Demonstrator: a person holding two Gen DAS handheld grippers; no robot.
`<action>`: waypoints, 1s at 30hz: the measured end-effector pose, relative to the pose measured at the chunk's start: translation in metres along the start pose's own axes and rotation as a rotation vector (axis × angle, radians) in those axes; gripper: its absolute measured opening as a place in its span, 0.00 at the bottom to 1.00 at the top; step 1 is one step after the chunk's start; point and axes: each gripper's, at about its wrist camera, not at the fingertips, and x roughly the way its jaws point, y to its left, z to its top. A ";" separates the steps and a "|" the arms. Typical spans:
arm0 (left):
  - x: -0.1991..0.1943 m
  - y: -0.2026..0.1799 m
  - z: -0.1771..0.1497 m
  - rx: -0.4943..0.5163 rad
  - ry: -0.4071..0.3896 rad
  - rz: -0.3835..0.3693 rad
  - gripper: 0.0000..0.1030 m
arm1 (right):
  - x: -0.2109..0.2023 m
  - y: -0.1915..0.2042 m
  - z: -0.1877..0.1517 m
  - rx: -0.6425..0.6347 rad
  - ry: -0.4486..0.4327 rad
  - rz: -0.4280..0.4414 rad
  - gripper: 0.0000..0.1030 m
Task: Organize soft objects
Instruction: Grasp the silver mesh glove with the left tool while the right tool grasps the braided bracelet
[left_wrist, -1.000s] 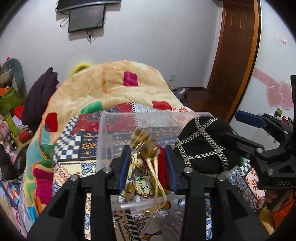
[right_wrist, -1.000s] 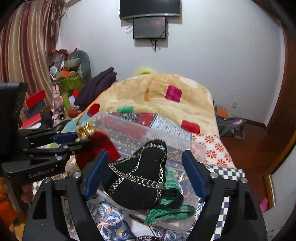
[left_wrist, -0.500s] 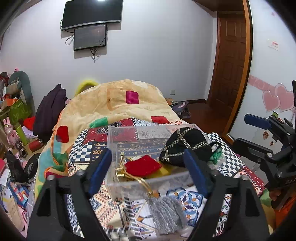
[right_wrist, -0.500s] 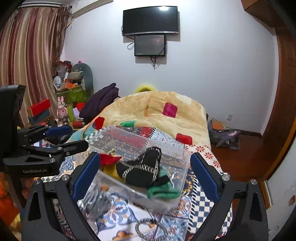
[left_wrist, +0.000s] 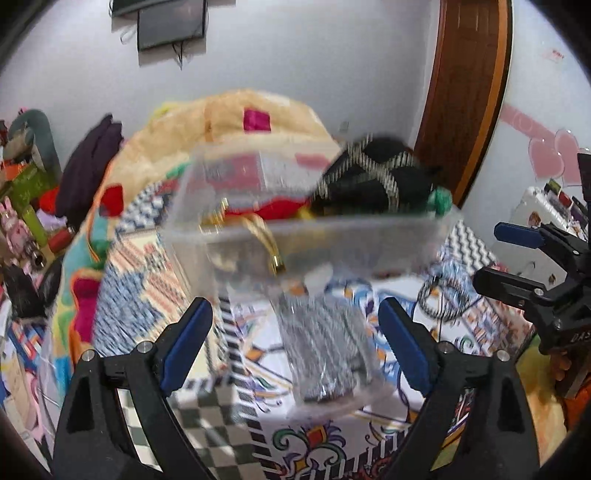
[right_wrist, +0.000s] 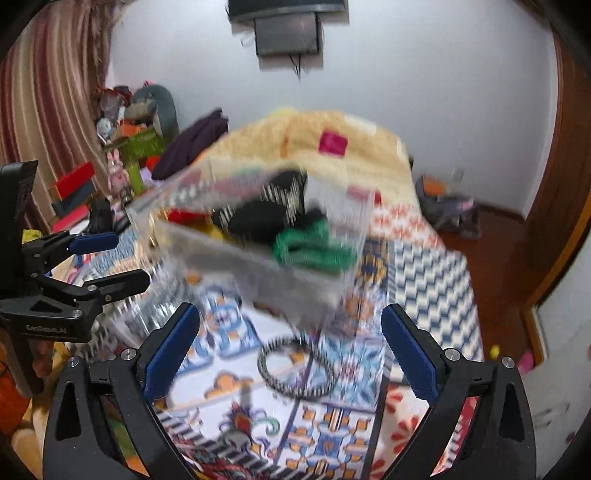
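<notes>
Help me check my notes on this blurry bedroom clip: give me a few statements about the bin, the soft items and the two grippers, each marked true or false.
1. The clear plastic bin sits on the patterned bedspread. True.
2. The left gripper is clamped on the bin's rim. False: its jaws stand wide apart, holding nothing.
3. A black item with pale chain-like trim lies in the bin. True.
4. The green knitted item lies on the floor. False: it is in the bin, beside the black item.
5. The right gripper is shut. False: it is open, above a ring-shaped band on the bedspread.
</notes>
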 end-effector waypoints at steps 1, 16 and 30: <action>0.006 -0.001 -0.003 -0.005 0.019 -0.007 0.89 | 0.007 -0.003 -0.004 0.014 0.027 0.008 0.96; 0.032 -0.013 -0.022 0.008 0.092 -0.047 0.70 | 0.050 -0.011 -0.031 0.054 0.229 0.082 0.74; 0.002 -0.008 -0.033 0.005 0.020 -0.043 0.28 | 0.039 -0.009 -0.028 0.047 0.171 0.089 0.14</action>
